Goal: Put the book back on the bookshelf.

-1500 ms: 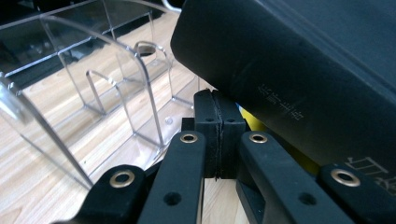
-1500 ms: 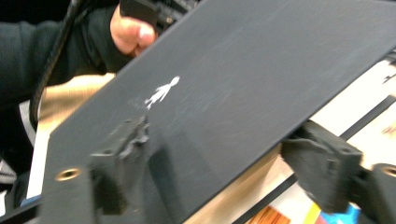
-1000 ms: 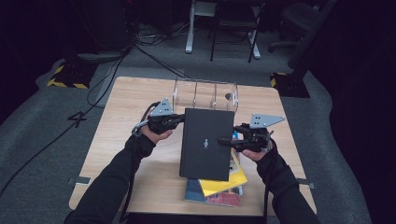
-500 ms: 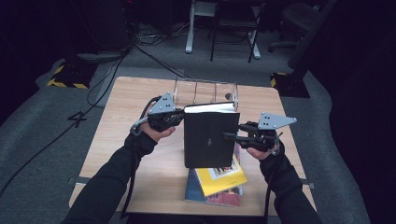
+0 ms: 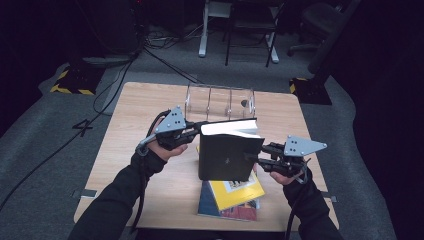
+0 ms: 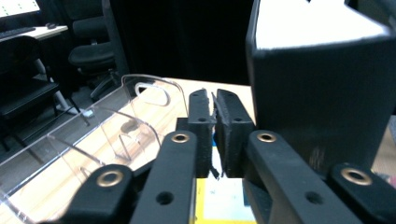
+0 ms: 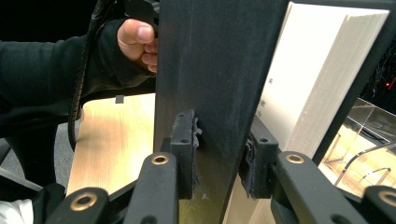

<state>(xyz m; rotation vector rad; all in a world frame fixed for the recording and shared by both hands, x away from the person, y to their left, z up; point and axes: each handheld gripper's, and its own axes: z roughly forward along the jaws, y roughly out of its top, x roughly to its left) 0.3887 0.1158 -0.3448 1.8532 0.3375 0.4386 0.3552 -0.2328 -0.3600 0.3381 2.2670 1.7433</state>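
Note:
A thick black book (image 5: 227, 155) hangs nearly upright above the table, with its white page edge facing up. My right gripper (image 5: 252, 157) is shut on its right edge. In the right gripper view the pads (image 7: 187, 140) clamp the black cover (image 7: 205, 70), and the jaws have just been closing on it. My left gripper (image 5: 196, 131) is at the book's upper left corner. Its jaws have just opened a little. In the left gripper view its pads (image 6: 203, 126) stand almost together with only a slit between them, and the book (image 6: 322, 93) is beside them.
A clear acrylic rack (image 5: 220, 100) stands just behind the book on the wooden table (image 5: 135, 120). Under the raised book lie a yellow book (image 5: 237, 190) and a blue one (image 5: 212, 205), stacked near the front edge. Chairs and cables are on the floor beyond.
The black book lay flat on the stack; both hands have lifted it and tipped it upright, so its page edge now faces up.

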